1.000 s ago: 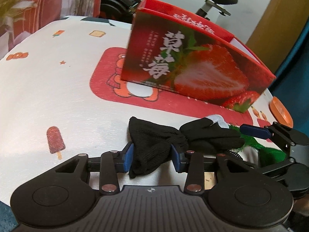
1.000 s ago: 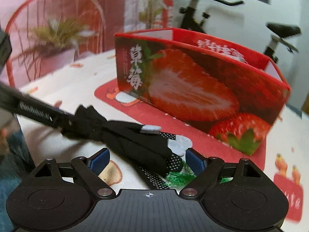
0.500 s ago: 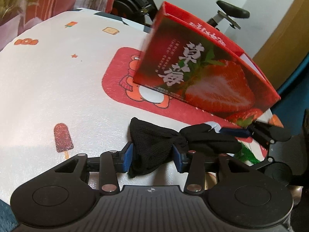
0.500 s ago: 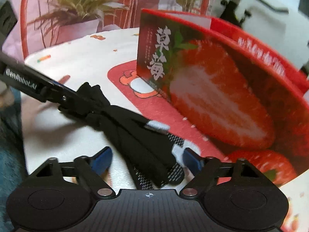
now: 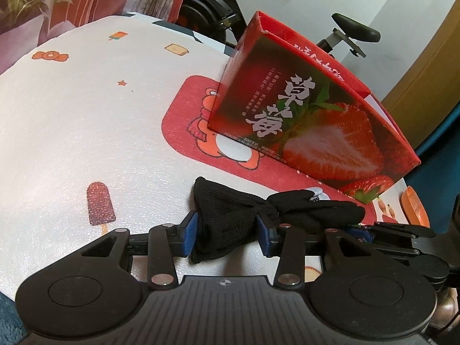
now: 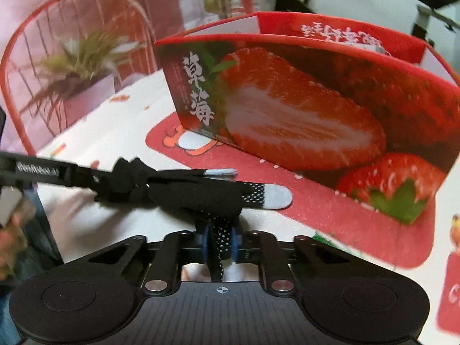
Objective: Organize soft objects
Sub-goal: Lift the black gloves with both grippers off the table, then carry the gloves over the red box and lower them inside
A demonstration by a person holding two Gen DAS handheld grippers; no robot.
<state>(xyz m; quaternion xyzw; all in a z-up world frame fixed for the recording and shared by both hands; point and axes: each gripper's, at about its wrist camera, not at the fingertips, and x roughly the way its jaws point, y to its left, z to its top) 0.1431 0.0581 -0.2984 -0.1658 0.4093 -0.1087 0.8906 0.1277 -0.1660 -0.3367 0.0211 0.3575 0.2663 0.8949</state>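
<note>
A black knit glove (image 5: 230, 218) with grey fingertips and a white-dotted palm lies stretched between my two grippers, just above the white tablecloth. My left gripper (image 5: 227, 234) is shut on its cuff end. My right gripper (image 6: 220, 241) is shut on its dotted finger end; the glove also shows in the right wrist view (image 6: 195, 191). The left gripper's arm reaches in from the left in the right wrist view (image 6: 51, 171). A red open-top strawberry box (image 5: 310, 123) stands just behind the glove, and it shows in the right wrist view (image 6: 302, 109).
The table (image 5: 72, 132) carries a white cloth with a red cartoon patch (image 5: 184, 132) under the box. An orange object (image 5: 414, 205) lies at the right edge. An exercise bike (image 5: 350, 37) stands behind the table. A potted plant (image 6: 80, 80) and red wire chair sit at the left.
My right gripper has shut on the glove's finger end; it was open around it before. The left gripper kept its hold on the cuff. Both views shifted slightly relative to the box.
</note>
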